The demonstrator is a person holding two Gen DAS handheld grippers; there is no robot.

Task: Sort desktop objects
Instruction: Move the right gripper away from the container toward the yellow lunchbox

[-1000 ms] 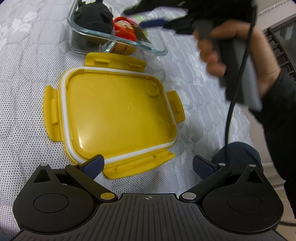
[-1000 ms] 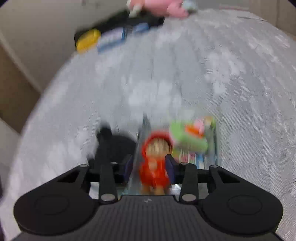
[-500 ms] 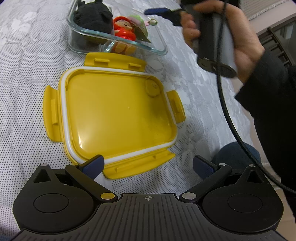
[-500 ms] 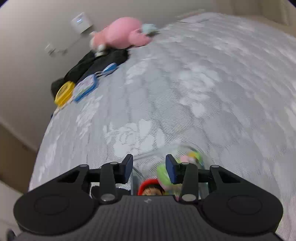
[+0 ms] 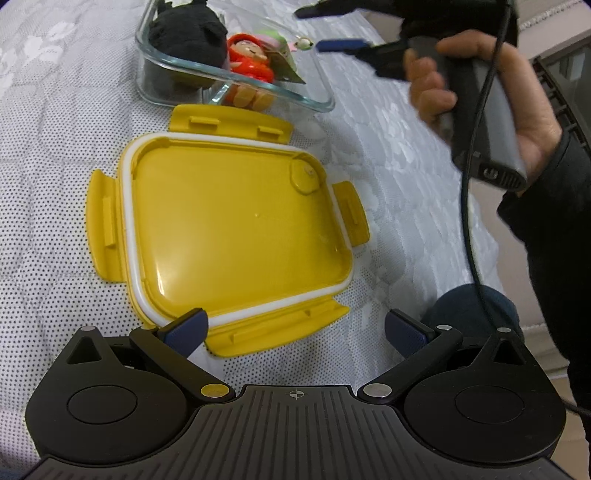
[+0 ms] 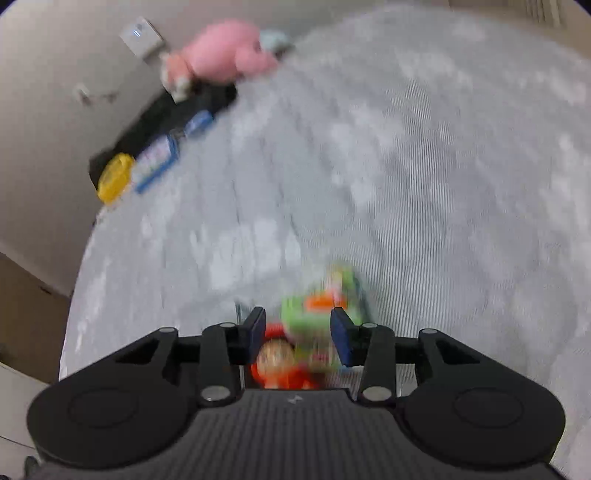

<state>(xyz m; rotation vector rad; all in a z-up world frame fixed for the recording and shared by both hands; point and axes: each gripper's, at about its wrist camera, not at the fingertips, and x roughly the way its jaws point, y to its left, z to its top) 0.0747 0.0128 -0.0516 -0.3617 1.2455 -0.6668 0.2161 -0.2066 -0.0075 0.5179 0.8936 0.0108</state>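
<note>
The left wrist view looks down on a yellow lid (image 5: 236, 236) lying inside-up on the white quilted bed (image 5: 55, 177), its four clip flaps spread out. The left tongs (image 5: 295, 326) hover low over its near edge with their blue-padded fingers wide apart and nothing between them; the left finger overlaps the lid's near corner, though contact cannot be judged. Just beyond the lid's far flap stands a clear glass container (image 5: 321, 99). Inside it sit a black plush toy (image 5: 188, 40), a red-hooded figurine (image 5: 251, 61) beside it, and a green toy (image 5: 275, 40) partly hidden behind the figurine.

Only this view shows the person's right hand (image 5: 480, 96) gripping the grey handle with its black cable, and the right tongs (image 5: 325, 29) poised above the container's far right corner, fingers apart and holding nothing.

The right wrist view is blurred. It shows the right tongs (image 6: 298, 332) parted, with the figurine (image 6: 277, 363) and green toy (image 6: 325, 299) below them. Only this view reveals the far edge of the bed, where a pink plush (image 6: 221, 55), a blue card-like item (image 6: 159, 162), a yellow round object (image 6: 114, 177) and a dark cloth (image 6: 173, 110) lie against the wall. The lid is outside this view.
</note>
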